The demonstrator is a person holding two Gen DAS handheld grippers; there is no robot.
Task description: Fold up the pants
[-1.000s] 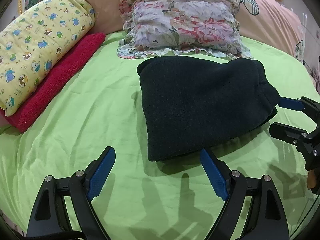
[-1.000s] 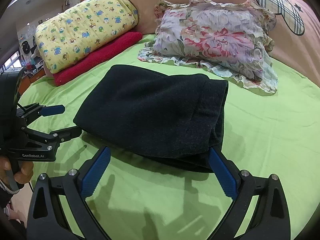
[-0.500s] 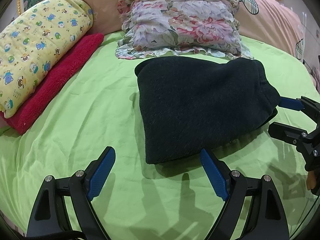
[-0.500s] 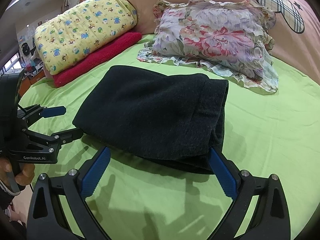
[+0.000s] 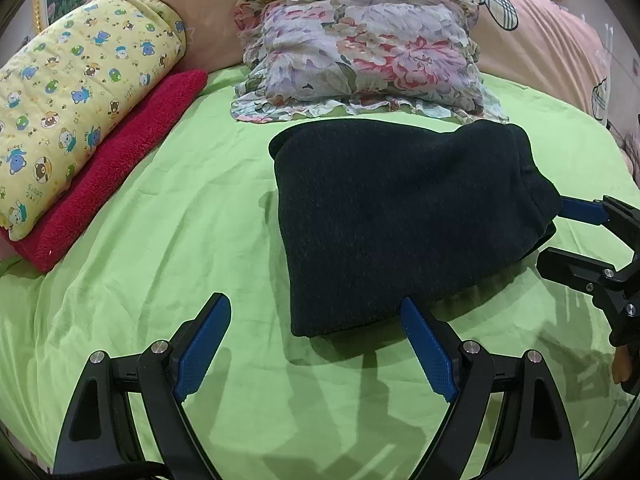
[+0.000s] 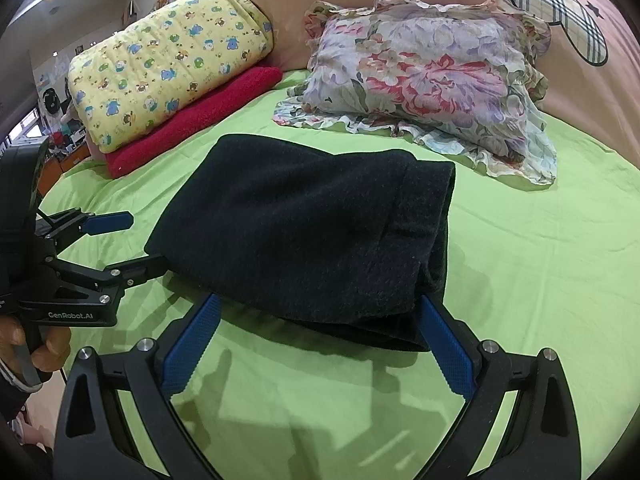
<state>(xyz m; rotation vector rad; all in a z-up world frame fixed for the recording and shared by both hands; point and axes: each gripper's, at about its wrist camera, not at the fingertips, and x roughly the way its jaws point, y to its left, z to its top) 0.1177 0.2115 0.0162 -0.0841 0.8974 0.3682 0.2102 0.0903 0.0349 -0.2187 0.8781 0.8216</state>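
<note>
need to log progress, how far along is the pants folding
Mostly done: the dark fleece pants lie as a compact stacked rectangle on the green bedsheet. Nothing is in hand; the left tongs and right tongs are open at its near edge. Left, at most: a final tidy or one more fold.

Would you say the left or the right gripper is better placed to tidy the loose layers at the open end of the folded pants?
Probably the right gripper: it is open, just short of the pants at the end where stacked layers show. The left gripper, also open, faces the smooth folded corner.
</note>
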